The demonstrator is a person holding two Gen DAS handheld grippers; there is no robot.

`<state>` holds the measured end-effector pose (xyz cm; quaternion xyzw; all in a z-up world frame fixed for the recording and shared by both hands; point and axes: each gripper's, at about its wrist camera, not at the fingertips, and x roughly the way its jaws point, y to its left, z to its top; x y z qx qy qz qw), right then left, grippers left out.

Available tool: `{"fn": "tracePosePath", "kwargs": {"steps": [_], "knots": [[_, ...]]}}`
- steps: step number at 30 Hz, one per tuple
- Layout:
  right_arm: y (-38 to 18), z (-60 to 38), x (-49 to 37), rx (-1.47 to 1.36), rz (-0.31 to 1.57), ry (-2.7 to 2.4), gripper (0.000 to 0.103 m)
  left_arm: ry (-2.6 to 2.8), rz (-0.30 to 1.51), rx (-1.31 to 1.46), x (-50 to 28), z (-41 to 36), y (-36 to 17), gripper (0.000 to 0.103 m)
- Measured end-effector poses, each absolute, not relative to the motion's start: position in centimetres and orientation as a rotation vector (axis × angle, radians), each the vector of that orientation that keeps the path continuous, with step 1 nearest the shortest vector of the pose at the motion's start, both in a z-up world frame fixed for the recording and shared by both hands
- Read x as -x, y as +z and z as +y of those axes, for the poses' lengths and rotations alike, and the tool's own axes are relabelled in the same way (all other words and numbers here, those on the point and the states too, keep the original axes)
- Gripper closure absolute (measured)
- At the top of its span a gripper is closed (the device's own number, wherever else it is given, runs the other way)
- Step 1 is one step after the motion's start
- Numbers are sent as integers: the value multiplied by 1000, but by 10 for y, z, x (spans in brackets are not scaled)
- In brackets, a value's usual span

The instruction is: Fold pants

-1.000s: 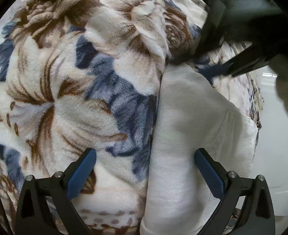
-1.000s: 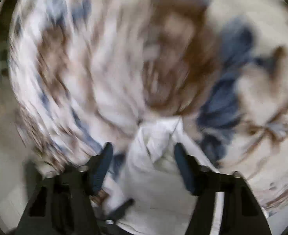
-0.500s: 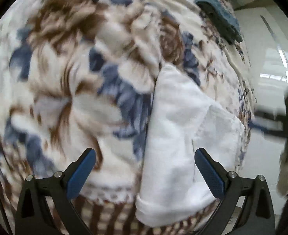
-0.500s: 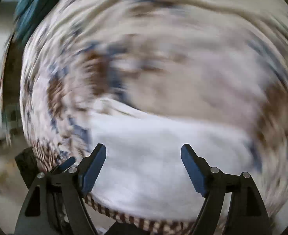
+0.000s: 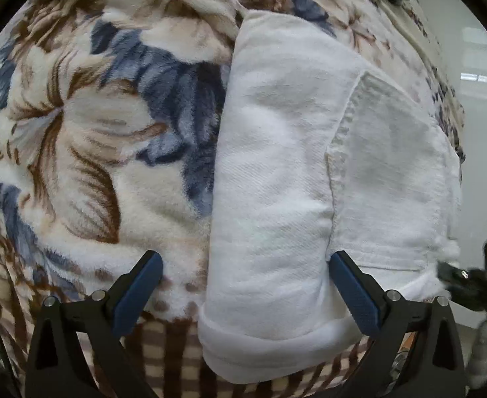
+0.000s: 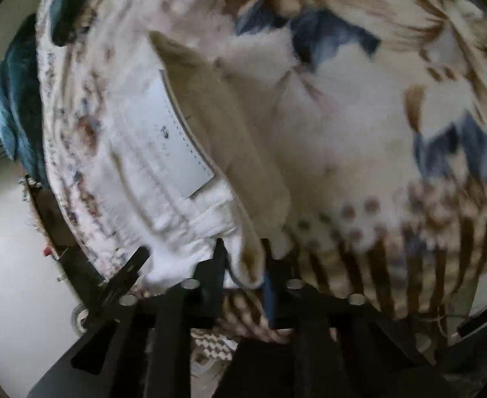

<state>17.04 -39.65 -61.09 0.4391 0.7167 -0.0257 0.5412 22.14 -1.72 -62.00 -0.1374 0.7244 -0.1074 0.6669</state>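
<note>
I see the folded white denim pants (image 5: 276, 199) lying on the plush floral brown-and-blue blanket (image 5: 94, 132), near its front edge. My left gripper (image 5: 245, 293) straddles their near end; my right gripper (image 6: 243, 282) pinches their near corner.

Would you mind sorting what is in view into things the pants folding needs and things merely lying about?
For the job:
- white pants, folded
- left gripper, open over them
- right gripper, shut on their edge

Lying about:
- flowered blanket underneath
- dark teal cloth at the far edge
</note>
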Motion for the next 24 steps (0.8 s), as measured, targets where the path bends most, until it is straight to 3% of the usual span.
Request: {"fn": "tracePosePath", "kwargs": {"steps": [5, 7, 8, 9, 11, 17, 24], "knots": [[-632, -387, -168, -936, 1756, -4, 81, -248, 1641, 225, -231, -34, -620, 0], [-641, -381, -178, -873, 1775, 53, 69, -271, 1617, 223, -236, -37, -613, 0], [-641, -382, -183, -860, 1757, 79, 58, -313, 1566, 243, -240, -36, -604, 1], [-637, -384, -186, -840, 1726, 98, 40, -351, 1520, 261, -242, -35, -597, 1], [-628, -394, -191, -793, 1647, 129, 28, -422, 1389, 291, -248, -30, -584, 0], [-662, -386, -205, -898, 1633, 249, 28, -469, 1480, 438, -284, -37, -630, 1], [-637, -392, -164, -1012, 1623, 320, 27, -499, 1517, 446, -287, -50, -639, 1]]}}
